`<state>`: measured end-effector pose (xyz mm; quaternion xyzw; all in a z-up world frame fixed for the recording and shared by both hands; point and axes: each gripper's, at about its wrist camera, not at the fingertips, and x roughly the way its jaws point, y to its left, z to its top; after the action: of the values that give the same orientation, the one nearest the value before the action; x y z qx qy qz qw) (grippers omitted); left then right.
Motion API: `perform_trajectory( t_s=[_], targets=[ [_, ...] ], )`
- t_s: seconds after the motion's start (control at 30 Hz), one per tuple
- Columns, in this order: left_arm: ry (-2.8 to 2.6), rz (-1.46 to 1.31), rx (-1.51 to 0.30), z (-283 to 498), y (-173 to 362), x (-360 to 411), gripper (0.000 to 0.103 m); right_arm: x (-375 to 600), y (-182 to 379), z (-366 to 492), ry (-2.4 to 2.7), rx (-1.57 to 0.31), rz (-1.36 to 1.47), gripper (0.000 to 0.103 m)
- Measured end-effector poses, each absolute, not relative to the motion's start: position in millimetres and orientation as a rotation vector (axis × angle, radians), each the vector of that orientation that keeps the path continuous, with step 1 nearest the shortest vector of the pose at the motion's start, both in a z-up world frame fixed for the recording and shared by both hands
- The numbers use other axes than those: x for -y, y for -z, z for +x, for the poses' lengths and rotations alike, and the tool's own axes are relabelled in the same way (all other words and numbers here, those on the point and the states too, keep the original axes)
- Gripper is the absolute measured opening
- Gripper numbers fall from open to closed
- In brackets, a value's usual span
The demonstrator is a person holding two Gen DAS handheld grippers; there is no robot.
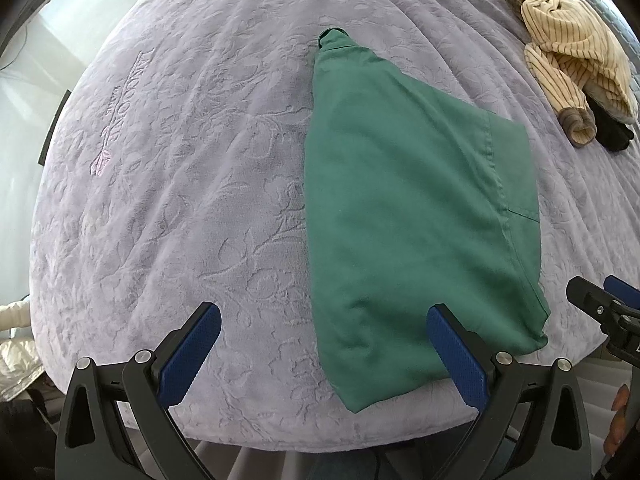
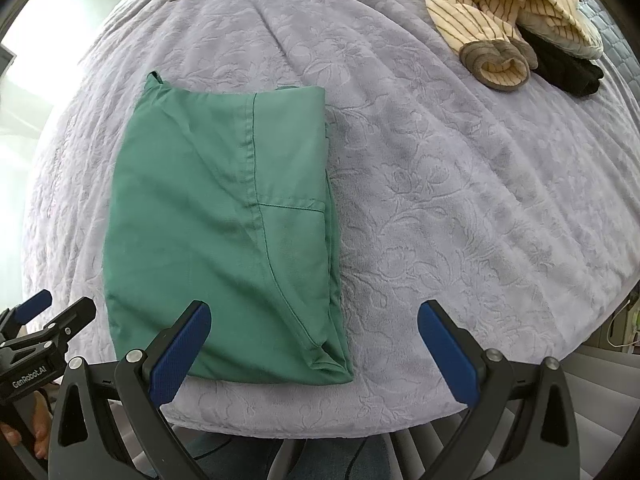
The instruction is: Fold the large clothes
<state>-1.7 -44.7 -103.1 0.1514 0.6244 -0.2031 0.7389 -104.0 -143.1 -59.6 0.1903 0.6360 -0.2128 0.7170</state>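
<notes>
I see open bed (image 2: 460, 200) surface right of the green garment (image 2: 224, 220); a striped garment (image 2: 516, 4) blocks the far right corner.

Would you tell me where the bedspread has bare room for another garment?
Two patches: left of the green garment, toward the embroidered lettering, and between it and the striped garment. The far right corner is crowded: striped garment over a black item.

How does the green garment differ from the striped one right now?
The green garment lies flat, folded into a neat rectangle near the bed edge; the striped garment sits bunched and twisted at the far side. Green is plain; the striped one is cream with dark lines. Both rest on the lilac bedspread.
</notes>
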Motion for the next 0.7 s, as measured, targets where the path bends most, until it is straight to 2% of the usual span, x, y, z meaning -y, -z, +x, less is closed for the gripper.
perform_trajectory(
  t_s=[0.7],
  targets=[
    [0.453,0.342,-1.409,1,113,43,0.103,142,66,-101,0.471,-1.440,0.412,0.103]
  ],
)
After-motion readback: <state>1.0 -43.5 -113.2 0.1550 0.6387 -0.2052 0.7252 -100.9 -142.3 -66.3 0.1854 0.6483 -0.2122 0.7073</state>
